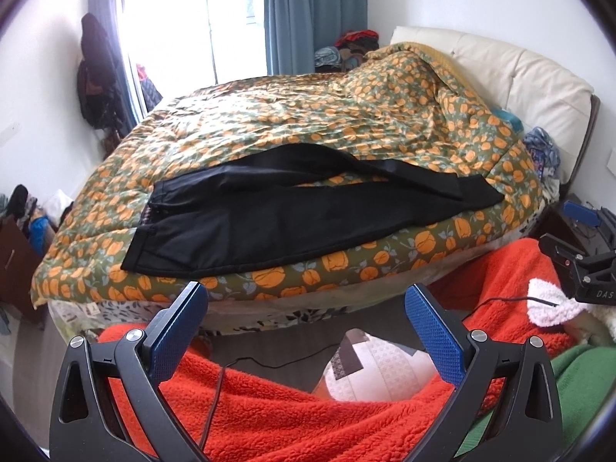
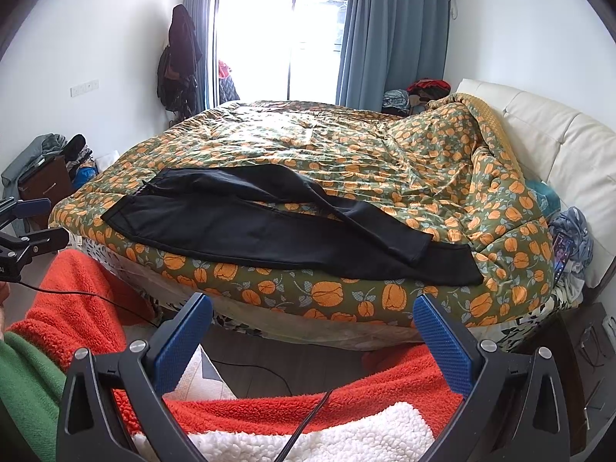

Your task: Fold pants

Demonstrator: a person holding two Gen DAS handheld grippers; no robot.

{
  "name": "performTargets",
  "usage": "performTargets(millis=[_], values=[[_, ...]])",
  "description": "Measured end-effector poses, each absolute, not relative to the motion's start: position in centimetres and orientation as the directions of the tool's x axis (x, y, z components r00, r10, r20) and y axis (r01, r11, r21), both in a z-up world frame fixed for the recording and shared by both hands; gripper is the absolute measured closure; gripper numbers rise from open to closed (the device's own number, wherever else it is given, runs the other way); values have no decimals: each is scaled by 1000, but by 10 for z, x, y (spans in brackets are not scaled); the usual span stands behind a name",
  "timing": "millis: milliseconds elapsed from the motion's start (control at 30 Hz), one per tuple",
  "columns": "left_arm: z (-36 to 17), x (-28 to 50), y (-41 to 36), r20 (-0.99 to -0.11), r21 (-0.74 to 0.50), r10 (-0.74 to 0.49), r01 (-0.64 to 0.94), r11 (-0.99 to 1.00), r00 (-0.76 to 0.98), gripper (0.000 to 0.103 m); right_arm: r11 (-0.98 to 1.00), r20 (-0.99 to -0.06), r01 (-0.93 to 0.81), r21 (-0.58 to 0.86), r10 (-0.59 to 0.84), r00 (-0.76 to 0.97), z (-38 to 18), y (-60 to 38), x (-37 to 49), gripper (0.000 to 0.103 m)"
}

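Observation:
Black pants [image 1: 269, 215] lie spread along the near edge of the bed, waistband to the left, legs running right; they also show in the right wrist view [image 2: 269, 227]. One leg crosses over the other near the cuffs. My left gripper [image 1: 306, 296] is open and empty, held below and in front of the bed edge. My right gripper [image 2: 313, 306] is open and empty, also short of the bed edge. The right gripper shows at the right edge of the left wrist view [image 1: 577, 265], and the left gripper at the left edge of the right wrist view [image 2: 23, 227].
The bed carries a green quilt with orange flowers [image 1: 308, 123], with a cream headboard [image 2: 558, 146] at the right. Red fleece clothing [image 1: 288, 415] and a black cable [image 1: 215, 396] fill the foreground. Clothes hang by the window [image 2: 181, 57]. A dark cabinet [image 2: 42, 184] stands left.

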State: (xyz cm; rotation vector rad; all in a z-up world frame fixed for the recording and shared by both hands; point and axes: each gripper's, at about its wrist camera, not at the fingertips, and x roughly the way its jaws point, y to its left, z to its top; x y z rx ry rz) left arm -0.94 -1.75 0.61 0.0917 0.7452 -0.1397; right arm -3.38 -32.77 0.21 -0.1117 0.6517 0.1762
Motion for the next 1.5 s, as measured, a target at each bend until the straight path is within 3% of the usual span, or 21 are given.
performTargets(millis=[1500], values=[[2, -7, -17, -684, 68, -59, 144, 987, 727, 1, 983, -604, -176, -52, 110, 789, -2, -332, -28, 0]])
